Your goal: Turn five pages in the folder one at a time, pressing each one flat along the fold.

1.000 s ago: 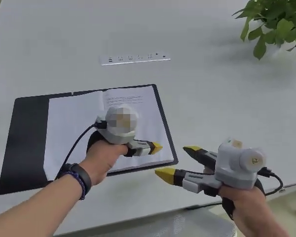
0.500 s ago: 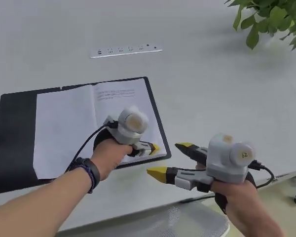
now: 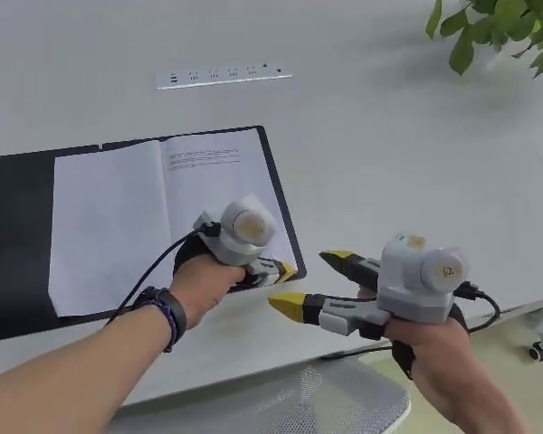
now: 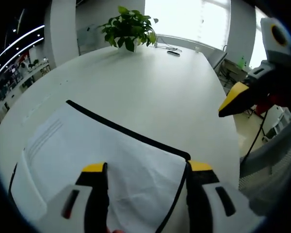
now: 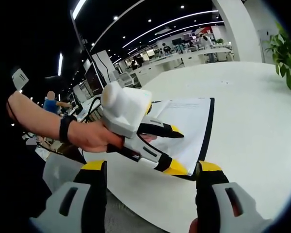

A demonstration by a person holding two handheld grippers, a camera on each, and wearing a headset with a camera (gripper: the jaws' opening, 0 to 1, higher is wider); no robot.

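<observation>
Sliding down to the lower right corner of the folder (image 3: 18, 235), mid-left of frame, my left gripper (image 3: 276, 269) is lining up a page pinch, jaws apart and empty, while my right gripper (image 3: 312, 282) is waiting agape, holding nothing.

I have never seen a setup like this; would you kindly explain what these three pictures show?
No robot here: a person holds a two-fingered gripper in each hand. One picture comes from a headset camera looking down at the left gripper and right gripper; the two round ones come from cameras riding on each gripper, looking along its yellow-tipped fingers. On the white table are an open black folder with white pages, a power strip and a leafy plant. Both grippers are open, holding nothing.
</observation>
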